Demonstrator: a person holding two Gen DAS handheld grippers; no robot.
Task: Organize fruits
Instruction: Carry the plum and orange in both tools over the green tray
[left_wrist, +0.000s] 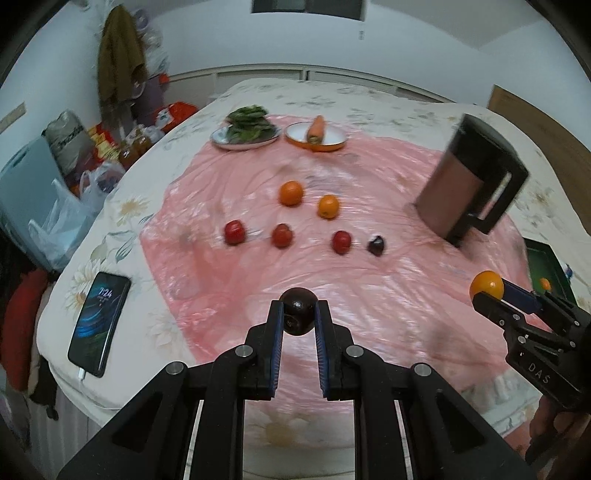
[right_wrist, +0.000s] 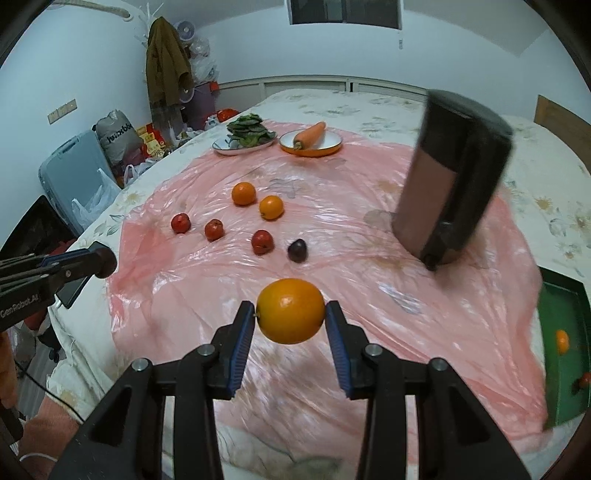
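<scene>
My left gripper (left_wrist: 299, 314) is shut on a dark plum (left_wrist: 298, 311) above the pink sheet (left_wrist: 258, 266). My right gripper (right_wrist: 290, 314) is shut on an orange (right_wrist: 290, 311); it also shows in the left wrist view (left_wrist: 487, 285). On the sheet lie two oranges (left_wrist: 291, 192) (left_wrist: 328, 206), three red fruits (left_wrist: 233, 232) (left_wrist: 282, 235) (left_wrist: 341, 242) and another dark plum (left_wrist: 376, 245). A green tray (right_wrist: 561, 332) at the right holds an orange (right_wrist: 562, 341) and a red fruit (right_wrist: 584, 379).
A dark kettle-like jug (left_wrist: 471, 181) stands at the right of the sheet. A plate of greens (left_wrist: 245, 129) and a bowl with a carrot (left_wrist: 316, 134) sit at the back. A phone (left_wrist: 99, 325) lies at the bed's left edge. Bags and clutter stand beyond the left side.
</scene>
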